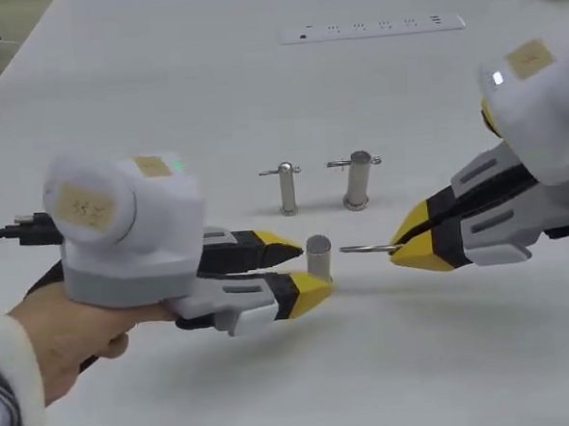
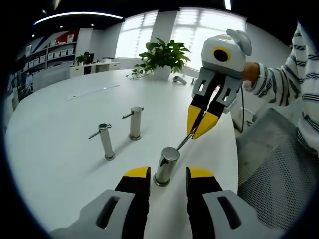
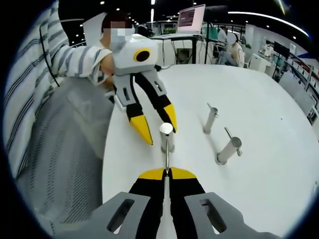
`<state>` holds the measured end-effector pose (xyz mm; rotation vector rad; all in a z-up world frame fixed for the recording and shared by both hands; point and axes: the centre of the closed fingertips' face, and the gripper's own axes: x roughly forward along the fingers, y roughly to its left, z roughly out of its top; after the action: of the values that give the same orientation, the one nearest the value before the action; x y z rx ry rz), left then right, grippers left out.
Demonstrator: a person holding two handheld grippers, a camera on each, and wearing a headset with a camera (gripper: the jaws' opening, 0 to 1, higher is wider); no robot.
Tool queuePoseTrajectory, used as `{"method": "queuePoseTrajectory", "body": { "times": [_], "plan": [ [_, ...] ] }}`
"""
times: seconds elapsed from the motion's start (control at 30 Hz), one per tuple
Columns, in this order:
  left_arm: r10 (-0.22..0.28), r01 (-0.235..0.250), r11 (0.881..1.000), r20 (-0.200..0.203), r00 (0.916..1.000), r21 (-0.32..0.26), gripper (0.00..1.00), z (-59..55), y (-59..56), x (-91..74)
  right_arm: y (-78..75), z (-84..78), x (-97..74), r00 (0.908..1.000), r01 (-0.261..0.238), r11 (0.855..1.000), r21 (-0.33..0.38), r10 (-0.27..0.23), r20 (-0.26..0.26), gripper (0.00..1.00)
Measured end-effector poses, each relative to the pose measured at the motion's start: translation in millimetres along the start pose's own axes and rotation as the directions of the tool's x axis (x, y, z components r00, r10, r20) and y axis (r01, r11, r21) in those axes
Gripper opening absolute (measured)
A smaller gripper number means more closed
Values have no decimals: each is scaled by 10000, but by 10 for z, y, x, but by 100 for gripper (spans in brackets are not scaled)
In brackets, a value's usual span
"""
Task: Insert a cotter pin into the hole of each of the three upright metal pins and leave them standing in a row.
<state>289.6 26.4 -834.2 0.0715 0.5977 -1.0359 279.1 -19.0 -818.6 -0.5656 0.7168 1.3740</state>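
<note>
The left gripper point(image 2: 168, 174) has its jaws spread either side of an upright metal pin point(image 2: 167, 163). The right gripper point(image 3: 167, 174) pinches a cotter pin point(image 3: 167, 158) straight ahead, its tip by that pin's top. Beyond the left jaws stand a nearer fitted pin point(image 2: 105, 142) and a farther fitted pin point(image 2: 135, 123).

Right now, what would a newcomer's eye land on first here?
The right tool, shut on a cotter pin, aims it at the nearest metal pin in the middle of the head view. The left tool straddles that pin, jaws open. Behind, the left rear pin and right rear pin already carry theirs.
</note>
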Motion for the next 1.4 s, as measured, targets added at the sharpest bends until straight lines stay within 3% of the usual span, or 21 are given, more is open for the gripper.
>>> {"method": "queuePoseTrajectory", "body": {
  "times": [0.07,0.3,0.67,0.93,1.2,1.4],
  "plan": [
    [-145,149,9995,116,9998,-288,26,6,-26,19,-2,3,7,10000,-26,10000,-74,26,16,3],
    [-86,87,9992,34,10000,-385,21,-46,-23,51,-13,38,36,9999,-92,9998,-169,93,40,3],
    [358,-358,9993,3,9994,141,13,-48,16,46,9,71,14,9998,-170,9994,-313,174,115,3],
    [350,-346,9986,-103,9993,398,12,-51,9,36,9,100,54,9997,-164,9985,-514,173,159,3],
    [262,-258,9992,-120,9996,288,12,-59,12,39,6,132,122,9994,-223,9983,-542,238,268,3],
    [307,-302,9990,-142,9994,332,12,-64,8,46,-22,185,207,9980,-104,9991,-409,129,612,3]
  ]
}}
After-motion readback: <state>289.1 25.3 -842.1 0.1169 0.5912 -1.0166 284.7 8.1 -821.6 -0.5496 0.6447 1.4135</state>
